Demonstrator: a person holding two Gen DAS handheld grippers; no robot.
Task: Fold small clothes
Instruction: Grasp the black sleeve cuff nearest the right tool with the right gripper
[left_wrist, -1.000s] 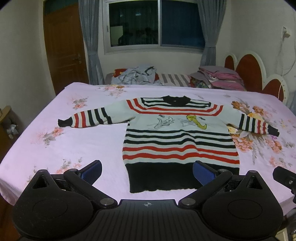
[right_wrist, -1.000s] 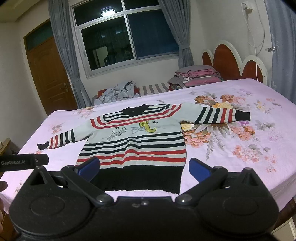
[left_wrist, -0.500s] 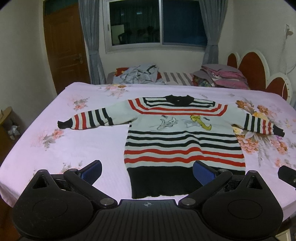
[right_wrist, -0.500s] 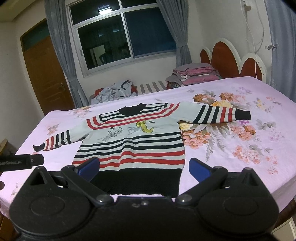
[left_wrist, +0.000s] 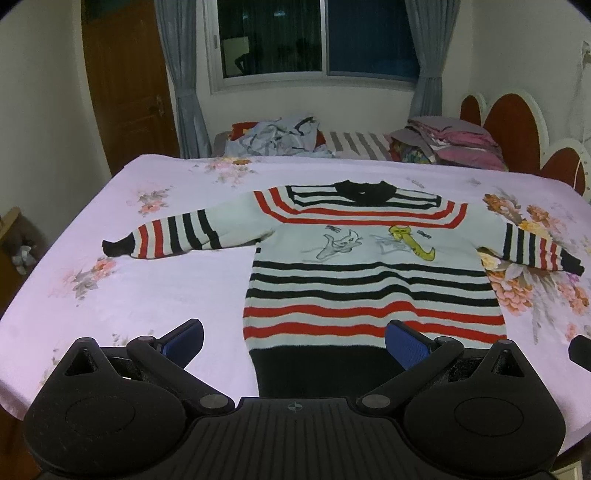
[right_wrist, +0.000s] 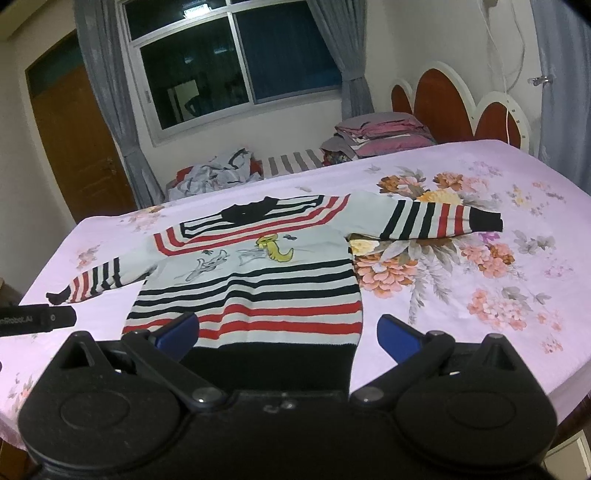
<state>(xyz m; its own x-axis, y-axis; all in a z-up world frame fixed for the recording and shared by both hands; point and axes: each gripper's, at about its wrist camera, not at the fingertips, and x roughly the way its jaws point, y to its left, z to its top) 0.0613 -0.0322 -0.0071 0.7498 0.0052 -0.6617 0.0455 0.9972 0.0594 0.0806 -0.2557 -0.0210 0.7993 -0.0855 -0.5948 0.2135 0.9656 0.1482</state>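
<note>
Reading "GenRobot.AI" faintly on the left gripper (right_wrist: 37, 319) body. We note both it and the right gripper (right_wrist: 288, 334) with jaws apart, empty, at the hem of the striped sweater (left_wrist: 369, 273), spread flat on the floral bedsheet (left_wrist: 166, 280). Clothes pile (left_wrist: 277, 138) beyond.

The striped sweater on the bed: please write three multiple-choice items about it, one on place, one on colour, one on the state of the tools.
1. Where does the striped sweater lie?
A. spread flat on the floral bedsheet
B. on the folded clothes stack
C. hanging at the window

2. What colour is its hem band?
A. red
B. black
C. yellow

3. How are the left tool and right tool?
A. both shut on the sweater
B. one open, one shut
C. both open, empty

Answers: A, both sleeves lie spread on the sheet; B, the bottom band is black; C, blue pads stand wide apart.
</note>
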